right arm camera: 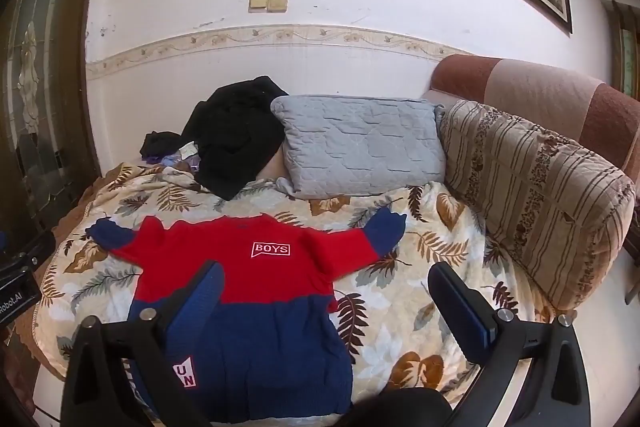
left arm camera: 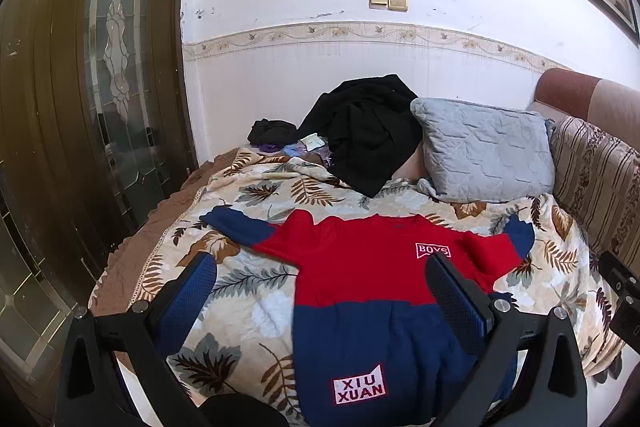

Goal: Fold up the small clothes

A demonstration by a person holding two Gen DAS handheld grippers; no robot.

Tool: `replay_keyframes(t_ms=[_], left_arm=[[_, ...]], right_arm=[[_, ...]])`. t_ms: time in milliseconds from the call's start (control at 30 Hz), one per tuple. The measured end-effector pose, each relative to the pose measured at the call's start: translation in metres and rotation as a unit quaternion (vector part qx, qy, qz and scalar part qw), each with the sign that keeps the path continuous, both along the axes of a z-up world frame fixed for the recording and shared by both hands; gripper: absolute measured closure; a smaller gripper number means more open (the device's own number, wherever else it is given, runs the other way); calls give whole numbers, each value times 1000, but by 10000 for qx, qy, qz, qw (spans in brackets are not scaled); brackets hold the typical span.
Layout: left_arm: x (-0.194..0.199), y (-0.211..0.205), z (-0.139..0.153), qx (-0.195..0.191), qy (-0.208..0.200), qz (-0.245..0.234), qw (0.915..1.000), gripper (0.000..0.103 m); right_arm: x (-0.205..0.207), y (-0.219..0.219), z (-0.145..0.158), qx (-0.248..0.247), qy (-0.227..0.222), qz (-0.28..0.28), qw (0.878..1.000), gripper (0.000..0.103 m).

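Observation:
A small red and navy sweater (left arm camera: 360, 279) lies flat, front up, on a leaf-print blanket (left arm camera: 248, 291), its sleeves spread to both sides. It bears a "BOYS" patch on the chest and a "XIU XUAN" patch near the hem. My left gripper (left arm camera: 320, 271) hovers above the sweater's left half, open, with nothing between its blue-padded fingers (left arm camera: 188, 291). From the right wrist, the same sweater (right arm camera: 248, 279) sits left of centre. My right gripper (right arm camera: 326, 281) is open above the sweater's right side and the blanket (right arm camera: 420, 267), holding nothing.
A heap of black clothes (left arm camera: 364, 131) and a grey quilted pillow (left arm camera: 484, 151) lie at the far end by the white wall. A striped cushion (right arm camera: 532, 195) leans on the sofa back at the right. A dark glazed door (left arm camera: 100, 75) stands on the left.

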State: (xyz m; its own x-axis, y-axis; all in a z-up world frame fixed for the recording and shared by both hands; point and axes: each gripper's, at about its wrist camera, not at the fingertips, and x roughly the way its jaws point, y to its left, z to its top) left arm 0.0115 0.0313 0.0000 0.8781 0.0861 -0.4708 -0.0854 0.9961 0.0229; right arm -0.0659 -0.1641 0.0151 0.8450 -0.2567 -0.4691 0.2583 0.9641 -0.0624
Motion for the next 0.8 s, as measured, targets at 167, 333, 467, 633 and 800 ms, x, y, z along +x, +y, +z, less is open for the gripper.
replay_keyframes(t_ms=[167,333,467,633,800], left_arm=[[-1,0,-2,10,29,-19,10000,0],[-1,2,-3,6,18,-26,10000,0],[-1,0,-3,64,0,-34,10000,0],[0,-2,-6,115,27,-44,9999,0],[-1,-2,-7,208,18,6,9998,0]], right_arm=[[-1,1,0,-3,31,-30,10000,0],[-1,1,0,-6,40,-43,10000,0],[-1,1,-2,5,44,-57,10000,0],[1,1,-4,-2,91,-81,9999,0],[3,-1,-6,44,129,-90,9999,0]])
